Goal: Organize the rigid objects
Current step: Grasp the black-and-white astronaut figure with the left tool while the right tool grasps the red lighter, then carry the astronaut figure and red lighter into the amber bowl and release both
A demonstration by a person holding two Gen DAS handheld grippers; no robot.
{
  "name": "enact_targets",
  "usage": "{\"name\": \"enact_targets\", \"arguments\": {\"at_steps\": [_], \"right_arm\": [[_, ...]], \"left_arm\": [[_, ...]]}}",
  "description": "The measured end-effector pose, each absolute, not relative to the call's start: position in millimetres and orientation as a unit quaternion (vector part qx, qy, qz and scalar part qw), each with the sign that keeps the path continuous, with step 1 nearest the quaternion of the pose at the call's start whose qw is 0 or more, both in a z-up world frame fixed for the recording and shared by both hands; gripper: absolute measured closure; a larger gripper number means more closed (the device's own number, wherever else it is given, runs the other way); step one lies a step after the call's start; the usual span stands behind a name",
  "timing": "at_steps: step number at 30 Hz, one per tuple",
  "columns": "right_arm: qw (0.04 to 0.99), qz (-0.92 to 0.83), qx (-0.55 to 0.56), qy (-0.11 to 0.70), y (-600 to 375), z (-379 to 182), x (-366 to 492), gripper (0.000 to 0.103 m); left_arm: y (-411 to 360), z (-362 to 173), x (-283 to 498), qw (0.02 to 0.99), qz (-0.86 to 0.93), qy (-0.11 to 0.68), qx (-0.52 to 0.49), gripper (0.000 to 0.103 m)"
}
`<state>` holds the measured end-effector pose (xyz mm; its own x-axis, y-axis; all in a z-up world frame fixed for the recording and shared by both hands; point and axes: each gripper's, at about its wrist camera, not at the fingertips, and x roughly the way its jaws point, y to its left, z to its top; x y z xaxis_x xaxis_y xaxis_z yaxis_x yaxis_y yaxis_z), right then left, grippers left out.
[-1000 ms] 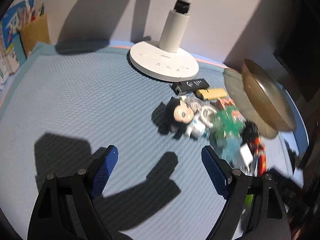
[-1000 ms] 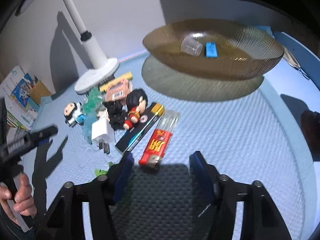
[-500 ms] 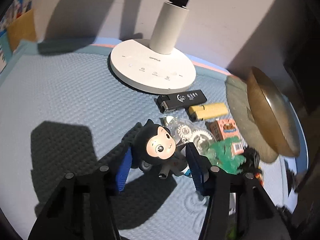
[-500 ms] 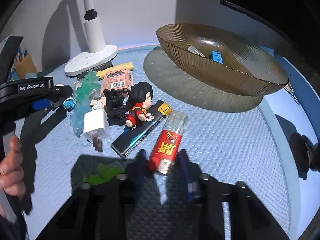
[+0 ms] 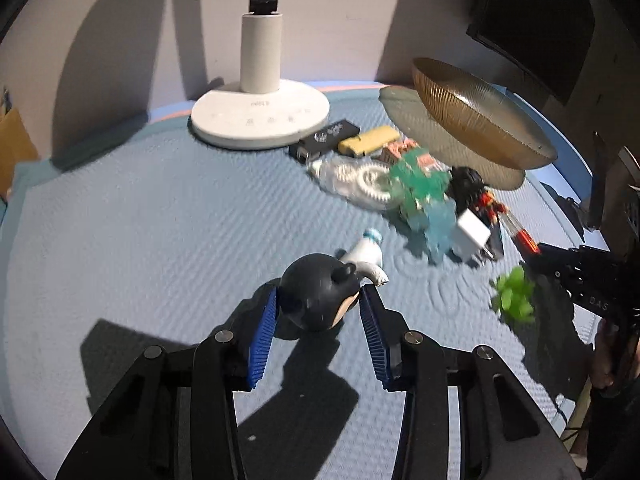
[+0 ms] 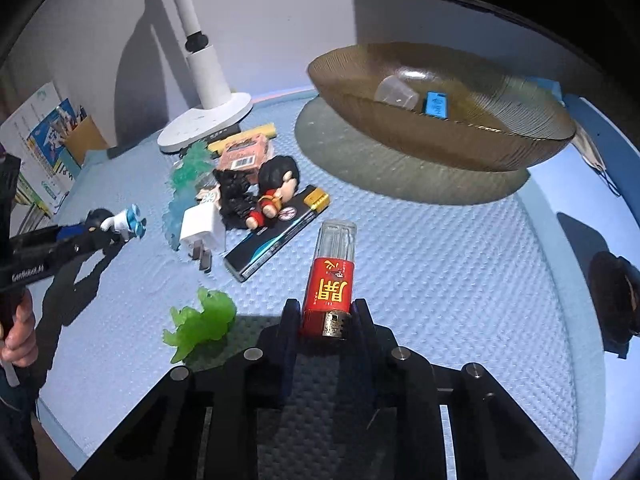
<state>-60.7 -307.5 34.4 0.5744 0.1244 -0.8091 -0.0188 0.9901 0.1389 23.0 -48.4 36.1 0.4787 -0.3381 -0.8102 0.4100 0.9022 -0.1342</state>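
A small figurine with a big black-haired head (image 5: pixel 316 296) and a white body is between the blue pads of my left gripper (image 5: pixel 320 300). The jaws are closing and the pads press the head on both sides, over the blue foam mat (image 5: pixel 140 220). My right gripper (image 6: pixel 326 308) is closing too, its fingers pinching the metal end of a red lighter (image 6: pixel 332 280) with a clear top. The amber glass bowl (image 6: pixel 440 148) stands at the back right and holds a clear cup (image 6: pixel 396 90) and a small blue item (image 6: pixel 435 105).
A pile lies mid-mat: a white charger (image 6: pixel 202 224), a red-clad doll (image 6: pixel 276 184), a long black pack (image 6: pixel 280 228), a teal crystal piece (image 6: pixel 188 176), a pink box (image 6: pixel 244 152). A green translucent toy (image 6: pixel 204 320) lies near my right fingers. A white lamp base (image 5: pixel 260 120) stands behind.
My left gripper came down around the figurine and closed on its head; the figurine now sits apart from the pile. My right jaws narrowed onto the lighter's metal end.
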Motion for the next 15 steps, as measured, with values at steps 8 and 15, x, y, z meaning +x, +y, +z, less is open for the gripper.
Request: {"name": "enact_targets", "arguments": {"at_steps": [8,15], "right_arm": [[0.880,0.042,0.082,0.466,-302,29,-51,0.066],[0.890,-0.007,0.017,0.456,-278,27,-55,0.078]], "left_arm": [[-56,25,19,0.855,-0.215,0.470,0.039,0.064],[-71,24,12,0.867,-0.203,0.452,0.061,0.065]]}}
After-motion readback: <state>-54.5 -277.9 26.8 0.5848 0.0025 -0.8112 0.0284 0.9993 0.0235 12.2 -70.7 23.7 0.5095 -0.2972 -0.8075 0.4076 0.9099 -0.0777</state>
